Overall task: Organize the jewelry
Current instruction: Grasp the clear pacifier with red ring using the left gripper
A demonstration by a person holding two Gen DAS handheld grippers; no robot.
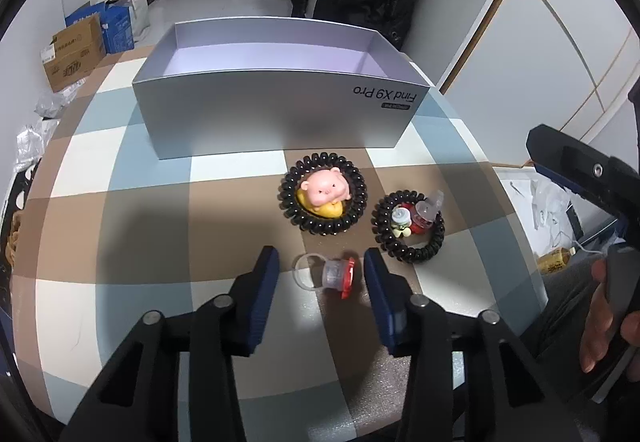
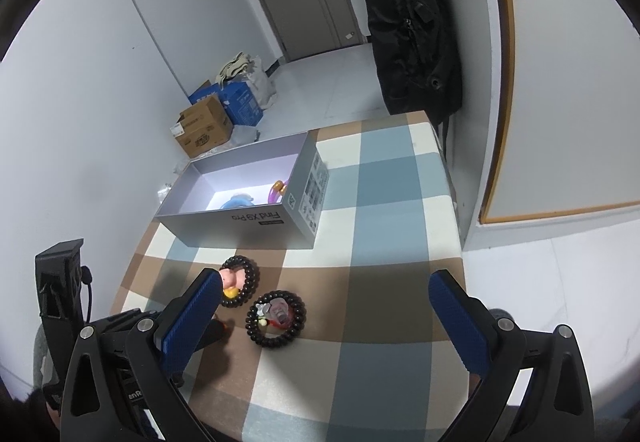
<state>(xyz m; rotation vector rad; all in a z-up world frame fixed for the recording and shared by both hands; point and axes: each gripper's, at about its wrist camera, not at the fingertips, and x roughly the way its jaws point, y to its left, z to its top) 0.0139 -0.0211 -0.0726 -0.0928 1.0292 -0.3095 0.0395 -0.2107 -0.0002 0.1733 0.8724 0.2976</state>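
Note:
A clear ring with a red-capped charm [image 1: 330,276] lies on the checked tablecloth [image 1: 160,201], between the blue pads of my left gripper [image 1: 320,256]. Both pads stand a little off it, so the gripper is open. Just beyond lies a black coil hair tie with a pink pig figure [image 1: 322,193], and to its right a second black coil tie with small charms [image 1: 408,228]. My right gripper [image 2: 326,278] hovers wide open above the two ties [image 2: 276,318], holding nothing. The open grey box [image 2: 240,219] holds a blue item [image 2: 238,199] and a purple ring [image 2: 278,189].
The grey box [image 1: 280,113] stands at the table's far side. Cardboard boxes [image 2: 206,125] and bags sit on the floor to the left. A black backpack [image 2: 412,21] hangs by the wall. The table's right edge [image 2: 460,242] drops to the floor. A hand [image 1: 600,322] grips the right tool.

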